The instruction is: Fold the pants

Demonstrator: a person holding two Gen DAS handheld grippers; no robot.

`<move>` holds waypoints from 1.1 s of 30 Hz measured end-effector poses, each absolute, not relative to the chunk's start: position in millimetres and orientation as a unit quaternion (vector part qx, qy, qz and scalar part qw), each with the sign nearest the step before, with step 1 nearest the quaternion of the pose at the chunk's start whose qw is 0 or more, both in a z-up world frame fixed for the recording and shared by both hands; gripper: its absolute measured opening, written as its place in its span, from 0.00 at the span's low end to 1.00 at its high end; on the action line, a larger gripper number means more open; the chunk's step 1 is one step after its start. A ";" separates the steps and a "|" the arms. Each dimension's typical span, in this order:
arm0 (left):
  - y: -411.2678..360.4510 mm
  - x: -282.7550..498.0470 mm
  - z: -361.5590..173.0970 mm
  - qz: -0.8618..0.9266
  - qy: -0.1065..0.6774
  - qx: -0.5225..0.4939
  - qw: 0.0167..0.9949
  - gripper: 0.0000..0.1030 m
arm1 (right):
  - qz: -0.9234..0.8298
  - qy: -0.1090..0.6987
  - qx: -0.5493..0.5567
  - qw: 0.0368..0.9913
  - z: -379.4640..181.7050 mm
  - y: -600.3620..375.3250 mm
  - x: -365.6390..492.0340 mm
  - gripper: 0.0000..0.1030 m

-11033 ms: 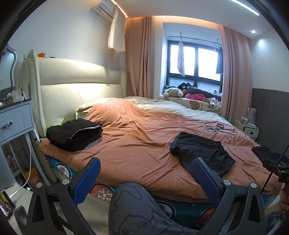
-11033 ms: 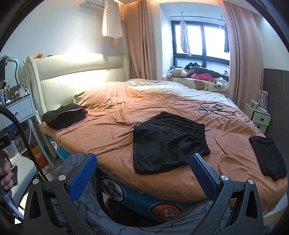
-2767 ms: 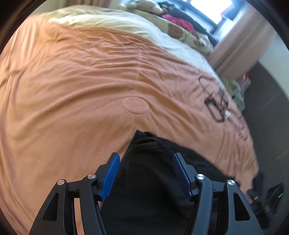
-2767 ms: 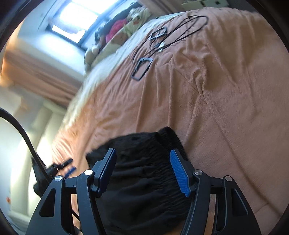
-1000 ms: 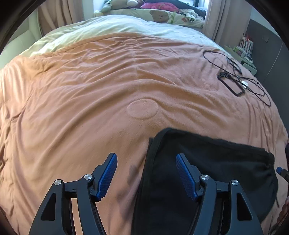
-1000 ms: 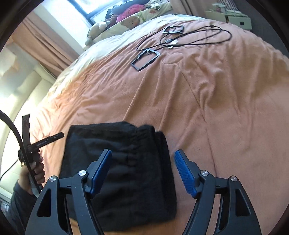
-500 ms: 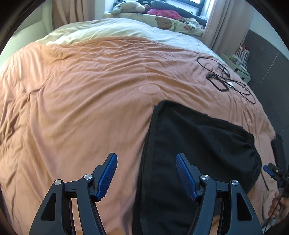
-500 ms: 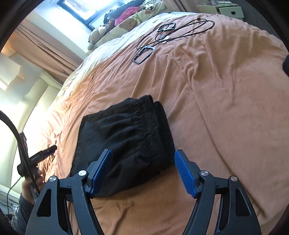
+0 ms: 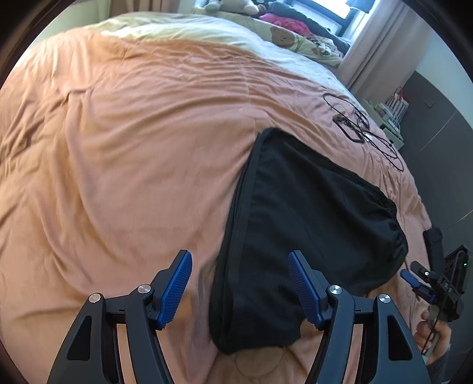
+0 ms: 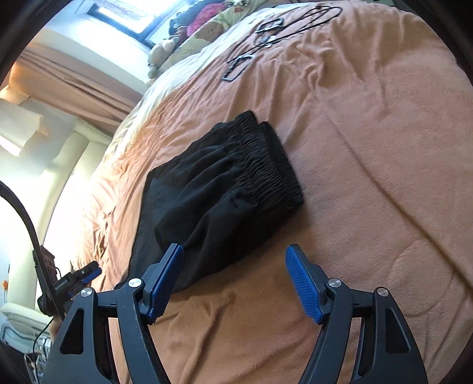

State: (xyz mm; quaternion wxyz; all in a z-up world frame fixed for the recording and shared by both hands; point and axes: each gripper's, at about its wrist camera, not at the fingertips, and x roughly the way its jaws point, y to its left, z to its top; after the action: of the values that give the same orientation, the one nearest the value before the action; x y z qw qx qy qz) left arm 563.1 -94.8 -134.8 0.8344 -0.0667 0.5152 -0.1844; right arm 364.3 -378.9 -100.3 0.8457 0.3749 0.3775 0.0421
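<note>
The black pants lie folded on the orange bedspread, their gathered elastic waistband toward the right. My left gripper hovers open above the pants' near left corner with nothing held. My right gripper is also open and empty, just short of the pants' near edge, its left pad over the cloth's border. Each view shows the other gripper small at its edge: the right gripper in a hand, and the left gripper.
Black cables and small frames lie on the bedspread beyond the pants, seen too in the right wrist view as cables. Another dark garment sits at the bed's right edge. Soft toys line the window side. A cream headboard stands left.
Both grippers have drawn back from the pants, so more of the garment shows in each view. In the left view the pants slid right. Jaw widths are unchanged and the pants stay put.
</note>
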 end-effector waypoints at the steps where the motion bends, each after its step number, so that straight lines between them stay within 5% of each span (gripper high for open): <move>1: -93.6 559.9 -137.8 -0.185 0.518 -0.072 0.832 0.68 | 0.041 0.379 0.373 0.846 -101.8 -378.6 364.6 0.69; 21: -74.6 538.6 -202.2 -0.189 0.583 -0.165 0.773 0.67 | 0.048 0.389 0.386 0.835 -120.5 -375.7 383.4 0.69; 33: -59.8 529.9 -210.2 -0.187 0.601 -0.221 0.745 0.36 | 0.034 0.368 0.409 0.834 -129.9 -381.3 388.7 0.69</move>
State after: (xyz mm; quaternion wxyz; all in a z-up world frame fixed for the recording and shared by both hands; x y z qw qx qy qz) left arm 529.9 -59.8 -210.2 0.7451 -0.2207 0.6009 -0.1870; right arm 388.7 -381.3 -129.9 0.8344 0.4093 0.3677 0.0337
